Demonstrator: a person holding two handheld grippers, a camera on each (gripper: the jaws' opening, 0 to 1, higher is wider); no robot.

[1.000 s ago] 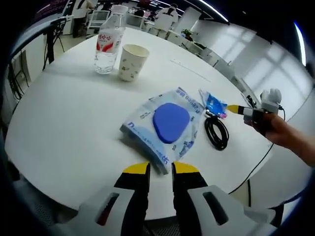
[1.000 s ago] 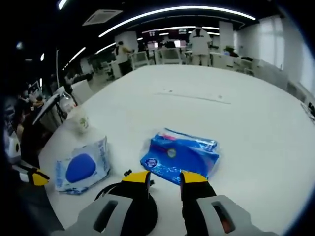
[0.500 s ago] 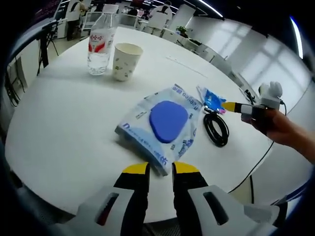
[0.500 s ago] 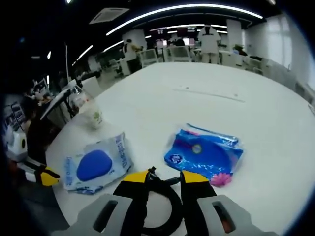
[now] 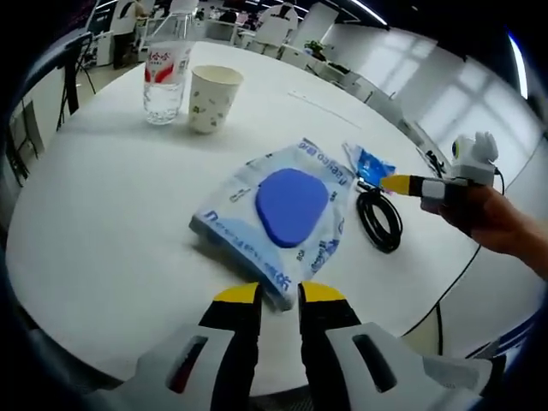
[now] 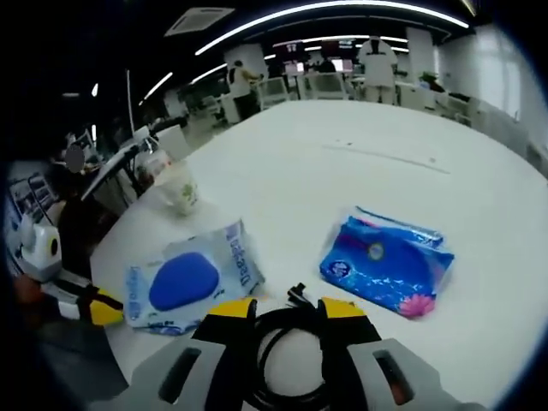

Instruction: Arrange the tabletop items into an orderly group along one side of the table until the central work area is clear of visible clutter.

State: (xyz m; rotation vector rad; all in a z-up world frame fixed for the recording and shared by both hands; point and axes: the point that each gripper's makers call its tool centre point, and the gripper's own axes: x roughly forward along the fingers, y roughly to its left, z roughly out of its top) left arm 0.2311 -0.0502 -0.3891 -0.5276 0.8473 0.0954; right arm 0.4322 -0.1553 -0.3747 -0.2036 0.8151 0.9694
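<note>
A white wet-wipes pack with a blue lid lies on the round white table, its near corner just ahead of my left gripper, whose jaws stand slightly open with nothing between them. Right of the pack lie a black cable coil and a blue tissue pack. In the right gripper view, my right gripper is open low over the cable coil, which lies between its jaws. The tissue pack is ahead on the right, the wipes pack on the left.
A water bottle and a paper cup stand at the table's far side. The cup also shows near the left edge. A hand holds the right gripper over the table's edge. Desks and people fill the room behind.
The right gripper has come forward and down over the cable coil, which now lies between wider jaws. The left view has shifted slightly closer to the wipes pack.
</note>
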